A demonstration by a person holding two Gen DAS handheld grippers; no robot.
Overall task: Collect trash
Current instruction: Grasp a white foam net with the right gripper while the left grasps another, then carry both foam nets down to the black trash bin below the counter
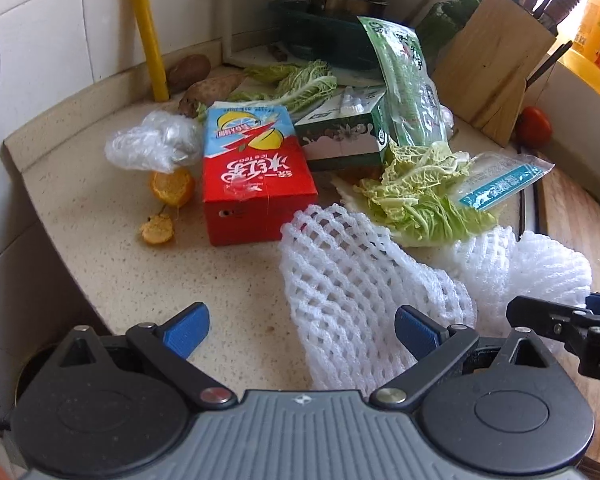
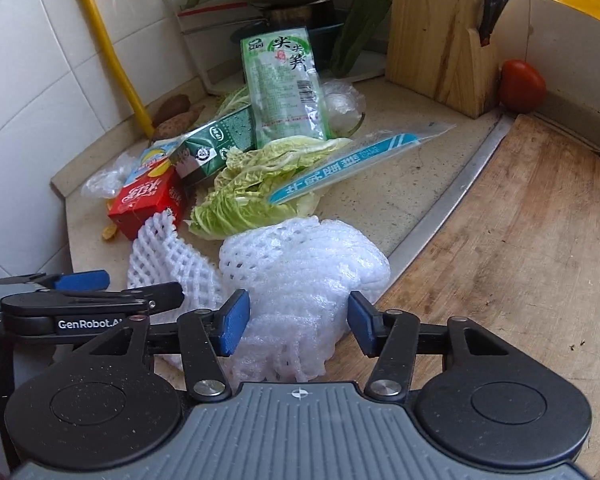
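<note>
Lying on the desk (image 2: 400, 184) edge, the bunched foam net (image 2: 300, 276) sits straight ahead between the released right claw's (image 2: 296, 324) pads, so that claw is nearer; the left claw (image 1: 300, 330) (also released) faces the flatter foam net (image 1: 352, 280).

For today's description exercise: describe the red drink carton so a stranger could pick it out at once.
Start at the yellow hose against the tiled wall, then come forward across the counter. The red drink carton lies flat between orange peel and a green carton; it alone is red, with a blue lemon-printed end.
</note>
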